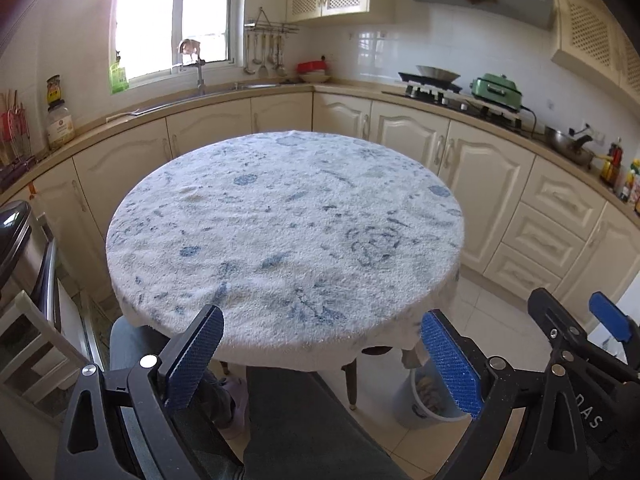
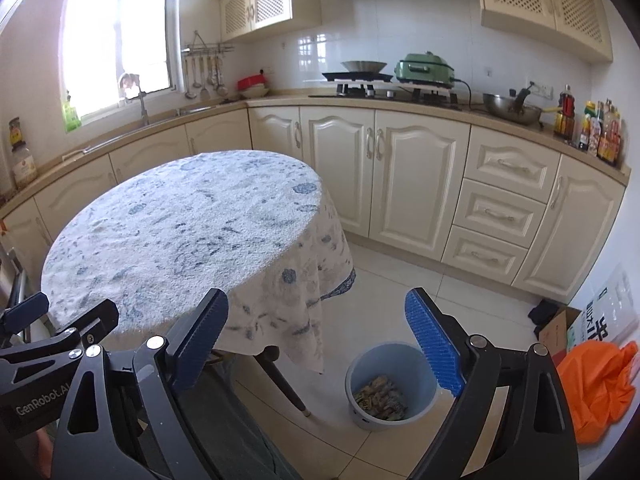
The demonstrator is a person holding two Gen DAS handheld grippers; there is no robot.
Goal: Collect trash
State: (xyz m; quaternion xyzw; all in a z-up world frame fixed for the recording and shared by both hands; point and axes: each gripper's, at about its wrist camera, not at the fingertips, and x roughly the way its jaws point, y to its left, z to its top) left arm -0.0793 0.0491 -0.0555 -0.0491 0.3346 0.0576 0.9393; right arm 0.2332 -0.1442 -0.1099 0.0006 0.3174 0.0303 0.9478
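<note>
"GenRobot.AI" printed white on left gripper body, seen from right wrist. "DAS" on right gripper arm, seen from left wrist. Other labels unreadable.

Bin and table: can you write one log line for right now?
left gripper: open, empty | right gripper: open, empty | bin: holds trash | table: bare

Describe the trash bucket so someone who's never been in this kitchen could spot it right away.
Find the round table draped in a white and blue floral cloth in the middle of the kitchen. On the tiled floor by its right side, next to a dark table leg, stands the pale blue bucket. It is the only open round container on the floor, with crumpled wrappers in the bottom, unlike the orange bag and cardboard box farther right.
</note>
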